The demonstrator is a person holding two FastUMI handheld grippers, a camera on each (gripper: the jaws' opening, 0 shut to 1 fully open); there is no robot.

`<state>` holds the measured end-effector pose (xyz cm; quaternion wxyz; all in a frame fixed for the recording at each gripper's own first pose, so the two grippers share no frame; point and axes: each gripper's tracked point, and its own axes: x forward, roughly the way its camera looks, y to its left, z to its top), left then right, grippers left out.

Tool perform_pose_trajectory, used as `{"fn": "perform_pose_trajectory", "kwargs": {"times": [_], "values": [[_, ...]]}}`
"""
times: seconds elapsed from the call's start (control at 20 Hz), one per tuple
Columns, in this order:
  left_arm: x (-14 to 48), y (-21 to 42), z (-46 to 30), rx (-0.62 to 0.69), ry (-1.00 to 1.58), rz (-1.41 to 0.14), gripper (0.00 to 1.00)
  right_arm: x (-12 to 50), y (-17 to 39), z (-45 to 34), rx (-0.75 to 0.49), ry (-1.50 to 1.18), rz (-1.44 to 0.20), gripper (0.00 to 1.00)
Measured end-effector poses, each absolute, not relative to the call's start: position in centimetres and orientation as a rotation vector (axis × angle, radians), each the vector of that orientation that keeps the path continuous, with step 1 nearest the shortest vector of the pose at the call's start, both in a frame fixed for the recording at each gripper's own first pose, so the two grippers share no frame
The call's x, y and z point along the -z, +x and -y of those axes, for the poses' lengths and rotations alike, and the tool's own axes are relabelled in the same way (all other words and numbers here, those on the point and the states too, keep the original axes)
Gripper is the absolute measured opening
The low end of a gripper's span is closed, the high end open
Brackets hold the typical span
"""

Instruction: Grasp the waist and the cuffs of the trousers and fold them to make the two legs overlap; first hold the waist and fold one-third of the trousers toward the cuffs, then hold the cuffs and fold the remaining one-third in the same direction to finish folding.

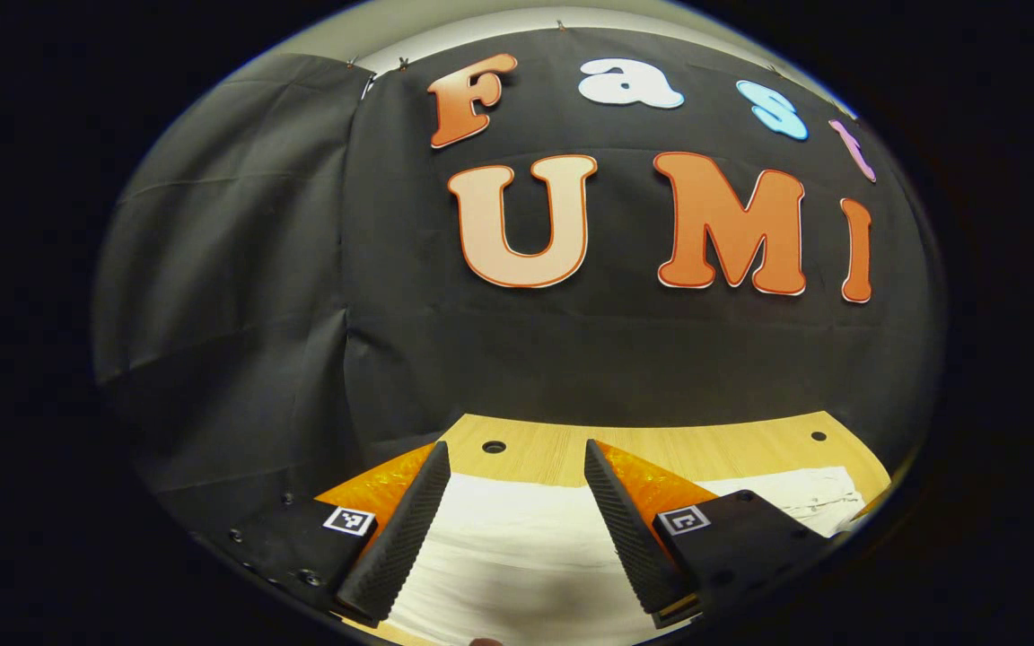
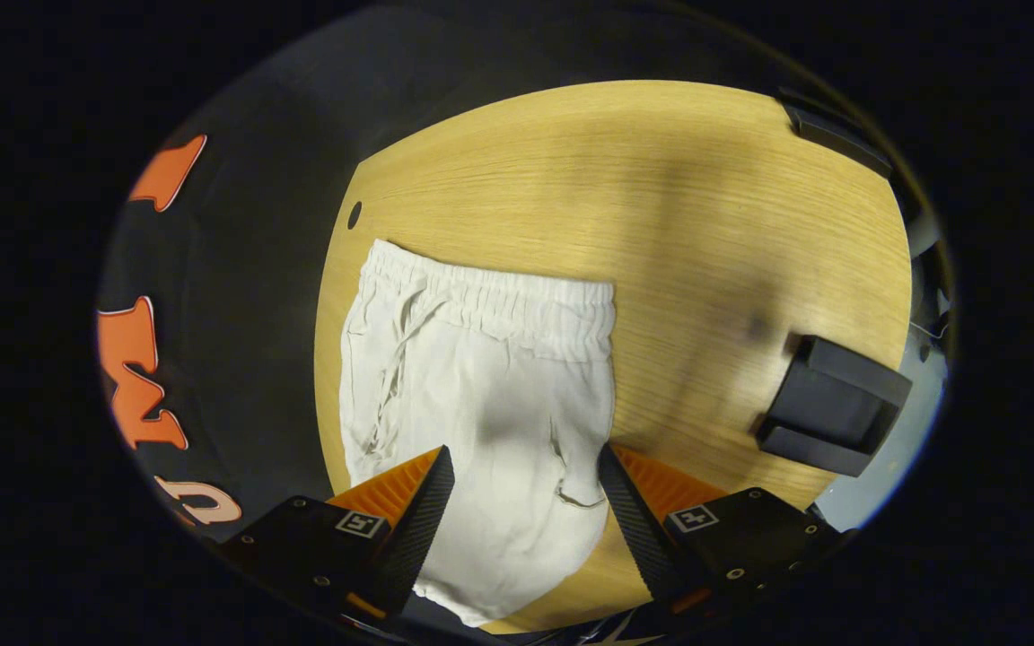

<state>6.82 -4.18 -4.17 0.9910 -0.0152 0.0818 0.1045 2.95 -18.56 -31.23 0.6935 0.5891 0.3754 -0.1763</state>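
White trousers (image 2: 490, 395) lie flat on the wooden table (image 2: 661, 197) in the right gripper view, their elastic waist (image 2: 499, 301) with a drawstring at the far end. My right gripper (image 2: 521, 467) hovers open above the trousers' seat area, fingers spread to either side of the cloth. In the left gripper view the white trousers (image 1: 517, 547) lie under my left gripper (image 1: 517, 462), which is open with nothing between its fingers. A wrinkled part of the cloth (image 1: 813, 493) reaches toward the right.
A black block-shaped object (image 2: 836, 404) stands on the table to the right of the trousers. The table (image 1: 661, 449) ends at the black cloth wall (image 1: 571, 359), with small holes (image 1: 494, 446) near its far edge.
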Motion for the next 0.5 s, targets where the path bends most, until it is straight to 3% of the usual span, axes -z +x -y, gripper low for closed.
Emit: {"fn": "perform_pose_trajectory", "kwargs": {"times": [0.1,0.2,0.25,0.3,0.35,0.4,0.45,0.5], "values": [[5.1,6.5,3.7,-0.215,-0.068,-0.191,0.98,31.6,3.4,18.2,0.373,1.303,-0.856,0.95],[6.5,6.1,3.1,-0.227,-0.139,-0.233,0.99,32.1,3.8,18.0,0.382,1.31,-0.874,0.79],[7.4,5.8,2.7,-0.234,-0.185,-0.256,0.99,32.4,4.0,17.8,0.375,1.319,-0.89,0.77],[8.1,5.4,2.4,-0.242,-0.236,-0.278,0.99,32.7,3.9,17.7,0.372,1.319,-0.899,0.52],[9.1,5.0,1.9,-0.253,-0.293,-0.299,0.98,33.2,3.9,17.8,0.382,1.313,-0.902,0.36],[9.9,4.7,1.3,-0.264,-0.358,-0.321,0.99,33.4,3.7,17.8,0.393,1.307,-0.908,0.46],[10.9,4.5,1.0,-0.269,-0.431,-0.343,0.99,33.7,3.6,17.8,0.398,1.305,-0.917,0.17],[11.8,4.2,0.5,-0.277,-0.51,-0.367,0.99,33.8,3.5,17.9,0.395,1.306,-0.92,0.08]]}}
